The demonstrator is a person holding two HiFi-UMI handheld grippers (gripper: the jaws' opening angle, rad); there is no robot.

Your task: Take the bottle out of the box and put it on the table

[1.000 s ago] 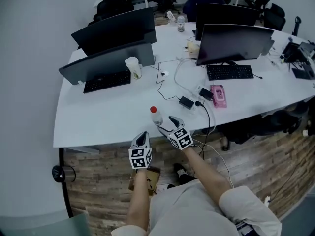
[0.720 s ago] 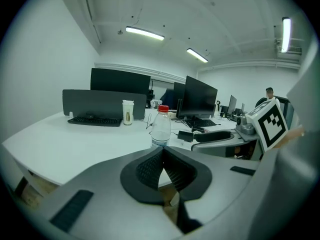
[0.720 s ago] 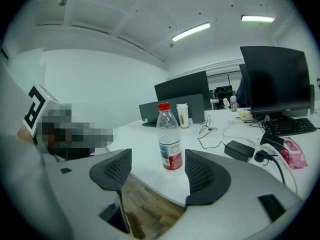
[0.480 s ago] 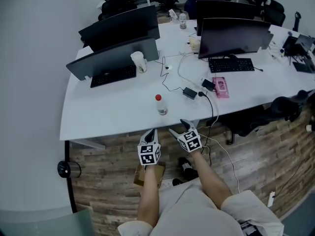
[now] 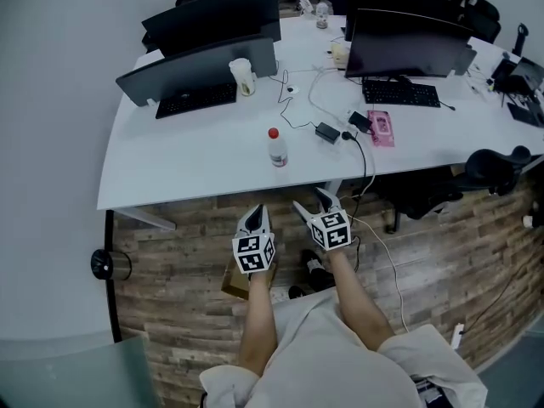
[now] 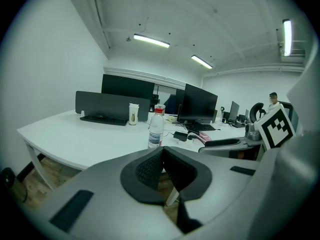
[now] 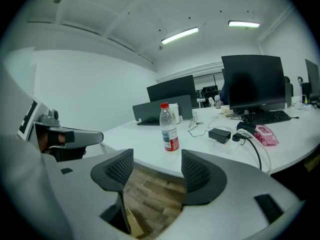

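Observation:
The clear bottle (image 5: 274,148) with a red cap stands upright near the front edge of the white table (image 5: 187,172); both gripper views show the bottle (image 6: 156,129) (image 7: 169,128) ahead, untouched. My left gripper (image 5: 254,216) hangs over the wooden floor below the table edge, its jaws shut with nothing between them (image 6: 162,151). My right gripper (image 5: 312,200) is beside it, open and empty (image 7: 156,159), a short way back from the bottle. A cardboard box (image 5: 235,282) lies on the floor, partly hidden by my left arm.
On the table are monitors (image 5: 399,36), keyboards (image 5: 196,100), a paper cup (image 5: 243,76), a power adapter (image 5: 326,132) with cables, and a pink packet (image 5: 380,127). A black chair (image 5: 493,168) stands at the right, and a round black object (image 5: 110,264) on the floor at the left.
Both grippers have drawn back from the table edge toward my body. The right gripper, close by the bottle a second ago, is now clear of it. The bottle stays on the table.

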